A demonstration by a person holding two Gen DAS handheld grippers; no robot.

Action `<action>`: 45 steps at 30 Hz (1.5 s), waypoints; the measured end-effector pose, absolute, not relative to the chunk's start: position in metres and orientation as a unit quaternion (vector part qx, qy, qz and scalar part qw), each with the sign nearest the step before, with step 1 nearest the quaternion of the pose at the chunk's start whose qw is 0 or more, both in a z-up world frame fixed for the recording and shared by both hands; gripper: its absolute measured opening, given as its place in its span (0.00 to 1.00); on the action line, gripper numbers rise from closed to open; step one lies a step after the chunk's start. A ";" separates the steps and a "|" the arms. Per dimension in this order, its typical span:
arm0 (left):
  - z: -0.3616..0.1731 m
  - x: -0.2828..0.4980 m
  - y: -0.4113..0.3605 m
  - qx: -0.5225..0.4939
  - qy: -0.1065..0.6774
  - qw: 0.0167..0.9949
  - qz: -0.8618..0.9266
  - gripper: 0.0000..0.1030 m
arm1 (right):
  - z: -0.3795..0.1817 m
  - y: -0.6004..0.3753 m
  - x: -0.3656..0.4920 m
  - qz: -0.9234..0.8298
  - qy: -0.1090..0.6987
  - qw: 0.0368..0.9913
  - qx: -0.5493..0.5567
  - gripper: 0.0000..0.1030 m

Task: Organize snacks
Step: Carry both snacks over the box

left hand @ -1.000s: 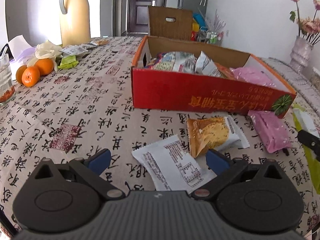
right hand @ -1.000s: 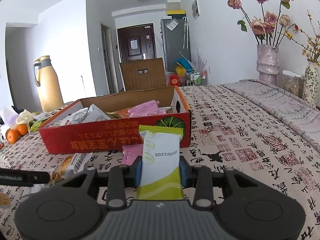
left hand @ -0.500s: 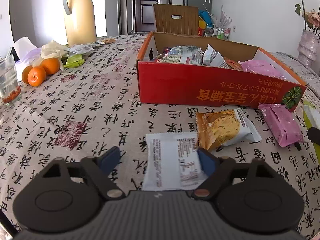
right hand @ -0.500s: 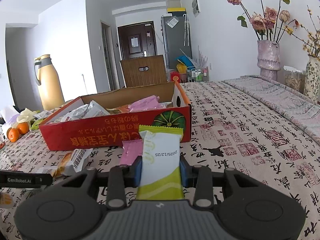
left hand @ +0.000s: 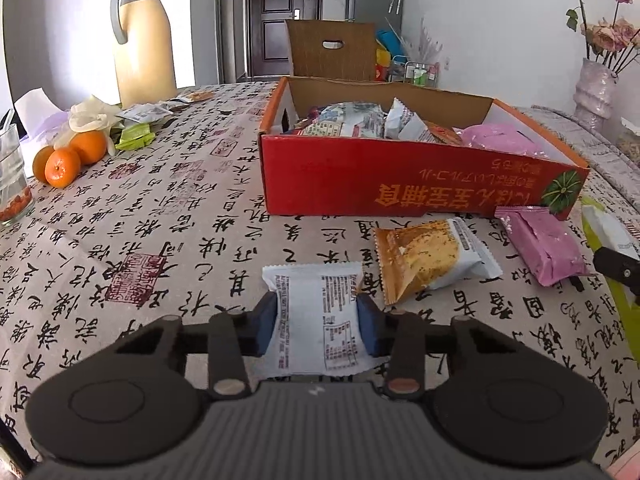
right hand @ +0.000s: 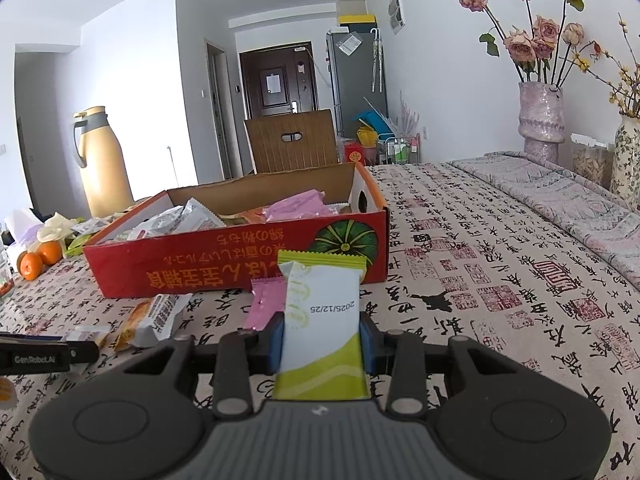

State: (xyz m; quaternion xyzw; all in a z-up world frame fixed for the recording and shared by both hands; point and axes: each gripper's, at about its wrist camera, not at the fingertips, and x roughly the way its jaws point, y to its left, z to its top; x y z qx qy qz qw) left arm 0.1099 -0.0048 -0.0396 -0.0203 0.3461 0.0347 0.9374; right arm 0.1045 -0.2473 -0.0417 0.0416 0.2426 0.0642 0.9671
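Observation:
My left gripper point(left hand: 318, 326) is shut on a white snack packet point(left hand: 318, 316) low over the table, in front of the red cardboard box point(left hand: 400, 184) that holds several snacks. An orange-and-white packet point(left hand: 428, 260) and a pink packet point(left hand: 540, 244) lie on the cloth before the box. My right gripper point(right hand: 322, 338) is shut on a white-and-green snack packet point(right hand: 320, 312), held near the box's right front corner point(right hand: 344, 256). The pink packet point(right hand: 262, 306) and orange packet point(right hand: 154, 318) show in the right wrist view too.
A yellow thermos jug point(left hand: 142, 36), oranges point(left hand: 66, 158), a glass point(left hand: 10, 176) and small packets point(left hand: 138, 136) stand at the far left. A wooden chair back point(left hand: 332, 50) is behind the box. Flower vases point(right hand: 540, 120) stand at the right.
My left gripper moved in around the white packet and closed on it. My right gripper kept hold of the white-and-green packet and shifted slightly.

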 end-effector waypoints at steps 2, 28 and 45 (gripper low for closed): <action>-0.039 0.110 -0.005 -0.020 0.345 0.938 0.034 0.41 | -0.042 -0.247 0.104 0.064 0.242 0.967 0.042 0.35; 0.018 0.124 -0.020 -0.025 0.269 0.963 -0.002 0.41 | -0.010 -0.242 0.120 0.075 0.195 0.978 0.029 0.35; 0.059 0.178 -0.037 -0.021 0.216 0.976 -0.016 0.41 | 0.021 -0.224 0.180 0.084 0.157 0.984 0.015 0.35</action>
